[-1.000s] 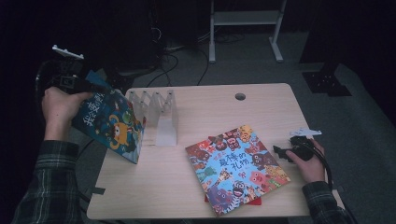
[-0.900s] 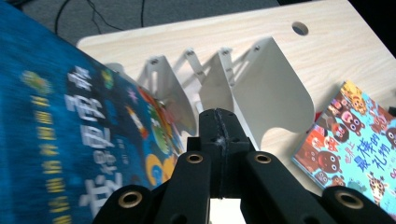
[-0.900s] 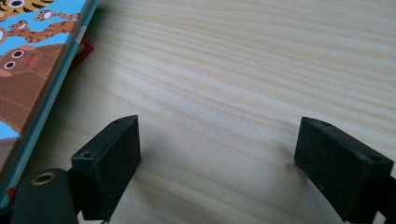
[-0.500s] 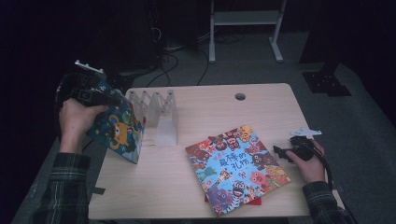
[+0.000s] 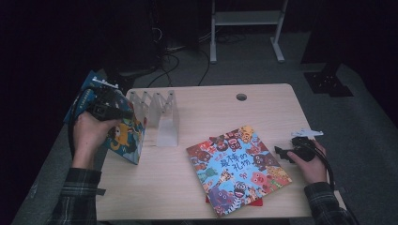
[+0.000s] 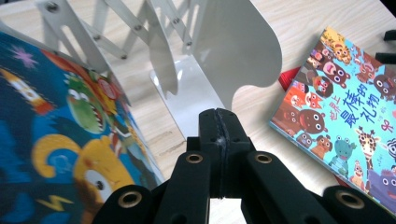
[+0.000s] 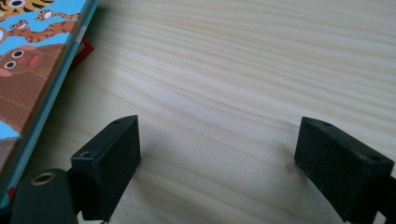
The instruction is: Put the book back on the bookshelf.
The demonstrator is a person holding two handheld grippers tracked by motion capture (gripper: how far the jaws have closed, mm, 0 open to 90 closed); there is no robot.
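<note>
Left gripper (image 6: 218, 140) jaws pressed together, empty, beside tilted book (image 5: 123, 136) by rack (image 5: 159, 112), table's left edge; right gripper (image 7: 217, 158) wide on table (image 7: 243, 70).

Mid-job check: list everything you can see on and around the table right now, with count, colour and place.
Table: one, light wood, centre; small round hole near far edge.
Book rack: one, white, expanding, far-left of table.
Blue monster book: one, tilted at rack's left end, beside the left hand-held gripper.
Animal picture book: one, light blue, flat at near-right, over something red.
White stand: one, on floor behind table.
Cables: dark, on floor behind.
Left hand-held gripper: black, jaws shut, empty.
Right hand-held gripper: black, jaws open, on table's right.
</note>
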